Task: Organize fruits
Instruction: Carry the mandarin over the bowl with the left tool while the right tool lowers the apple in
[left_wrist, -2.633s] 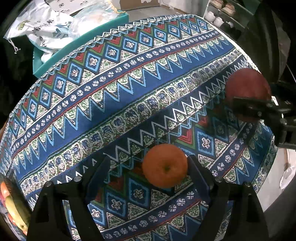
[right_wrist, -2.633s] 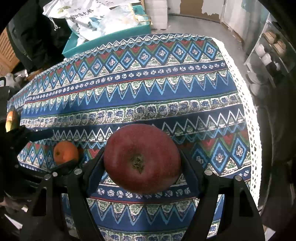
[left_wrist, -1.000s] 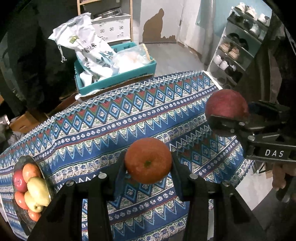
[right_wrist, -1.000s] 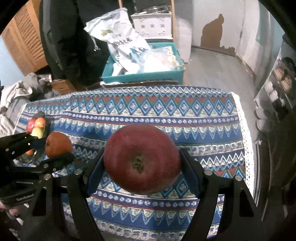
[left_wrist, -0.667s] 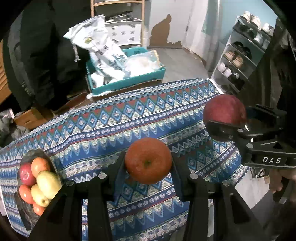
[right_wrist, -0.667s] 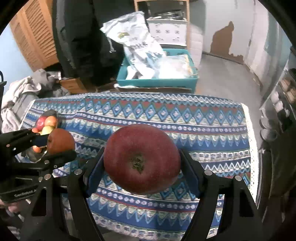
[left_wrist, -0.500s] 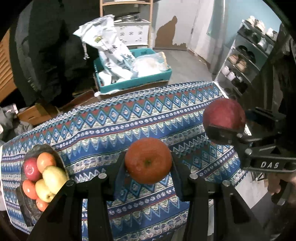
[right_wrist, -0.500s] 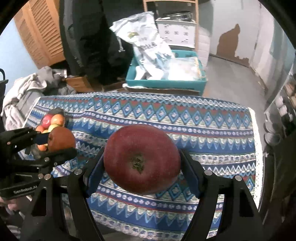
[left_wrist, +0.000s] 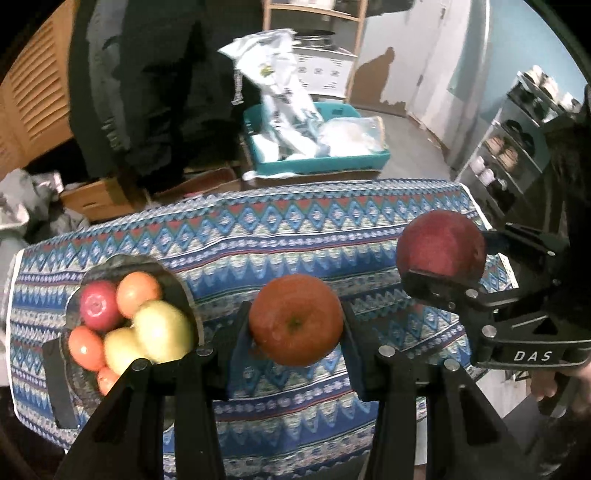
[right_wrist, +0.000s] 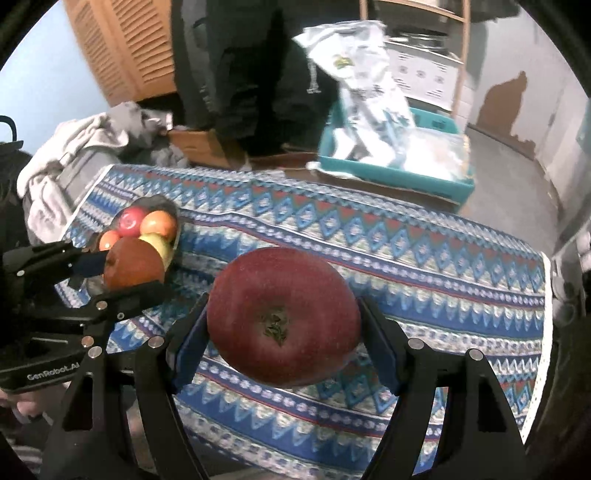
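Left wrist view, item one: orange fruit (left_wrist: 295, 319), clamped between the fingers of the left gripper (left_wrist: 295, 325), carried in the air above the patterned tablecloth (left_wrist: 332, 229). Held crosswise at its widest part, presumably so it cannot roll out in transit.

Item two: dark red apple (right_wrist: 283, 323), gripped likewise by the right gripper (right_wrist: 284, 328), stem end facing the camera; also aloft, to the right of the orange fruit.

Item three: fruit bowl (left_wrist: 177, 284), dark, at the left end of the table. Contents: a red apple (left_wrist: 98, 304), an orange-toned fruit (left_wrist: 138, 290), two yellow-green fruits (left_wrist: 162, 328), further reddish pieces below. Judged the destination for both carried fruits.

Obstacles: bowl already well heaped, so little open space remains; a dropped fruit could roll off the pile. Left gripper sits between the right gripper and the bowl, so the orange fruit likely goes first.

Surroundings: teal crate (left_wrist: 325, 162) with white bags (left_wrist: 284, 99) beyond the table; cardboard box (right_wrist: 203, 146); grey clothing heap (right_wrist: 85, 147); shelf rack (left_wrist: 517, 147) at right.
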